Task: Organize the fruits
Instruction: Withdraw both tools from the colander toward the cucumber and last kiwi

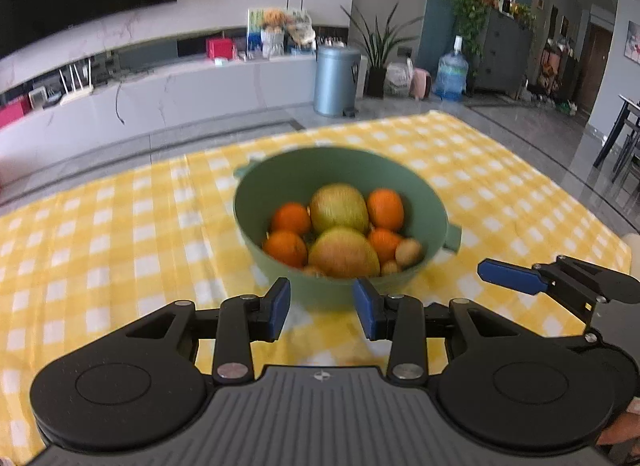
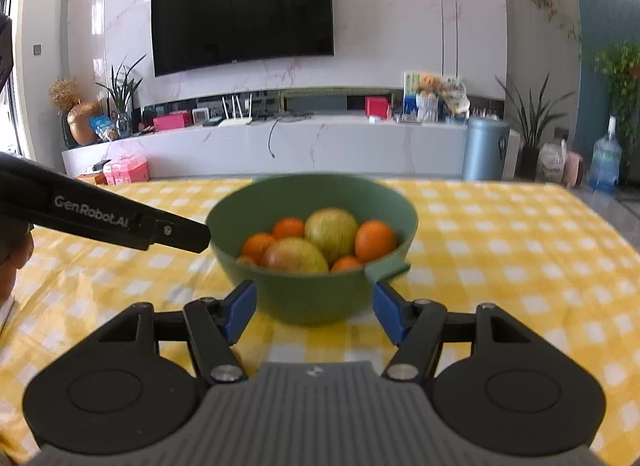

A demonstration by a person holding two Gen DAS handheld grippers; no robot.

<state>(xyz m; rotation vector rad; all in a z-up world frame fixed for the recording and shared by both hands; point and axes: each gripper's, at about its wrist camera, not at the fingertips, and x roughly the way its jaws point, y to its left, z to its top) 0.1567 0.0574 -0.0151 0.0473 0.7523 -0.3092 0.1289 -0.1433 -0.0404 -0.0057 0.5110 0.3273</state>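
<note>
Round green plastic bowl (image 2: 316, 298), centred on yellow-checked bench (image 2: 500, 266): rigid, likely heavy with oranges (image 1: 291, 218) and apples (image 1: 339, 207); best taken by side tab (image 2: 386, 270). Left hand-held gripper (image 1: 322, 308) and right hand-held gripper (image 2: 314, 312) are seen parted, empty.

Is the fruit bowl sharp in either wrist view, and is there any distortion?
Left wrist view: green bowl and its fruit soft, likely motion blur; background lines bow strongly. Right wrist view: bowl also soft; TV sharper, edges curved by fisheye.
</note>
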